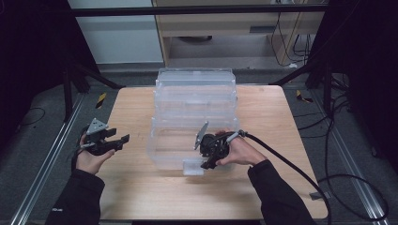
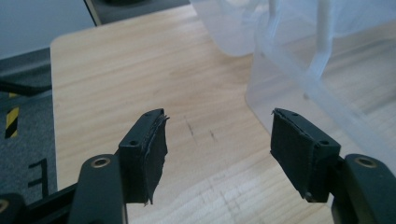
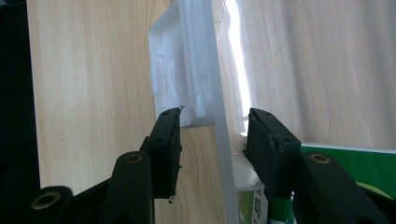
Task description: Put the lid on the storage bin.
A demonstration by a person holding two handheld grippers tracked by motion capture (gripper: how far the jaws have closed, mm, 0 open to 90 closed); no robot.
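High view: a clear plastic storage box (image 1: pixel 195 119) stands mid-table on the light wooden table (image 1: pixel 136 187). The right gripper (image 1: pixel 206 161) sits at the box's near wall beside its white latch (image 1: pixel 193 167). In the right gripper view the jaws straddle the wall and latch, pads not yet pressing. The left gripper (image 1: pixel 123 139), jaws wide apart and empty, hovers left of the box.

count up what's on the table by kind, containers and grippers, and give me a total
Clear plastic containers: 3, stacked in a row
Latch tab: 1, on the nearest container's front
Grippers: 2, left gripper and right gripper
Total: 6
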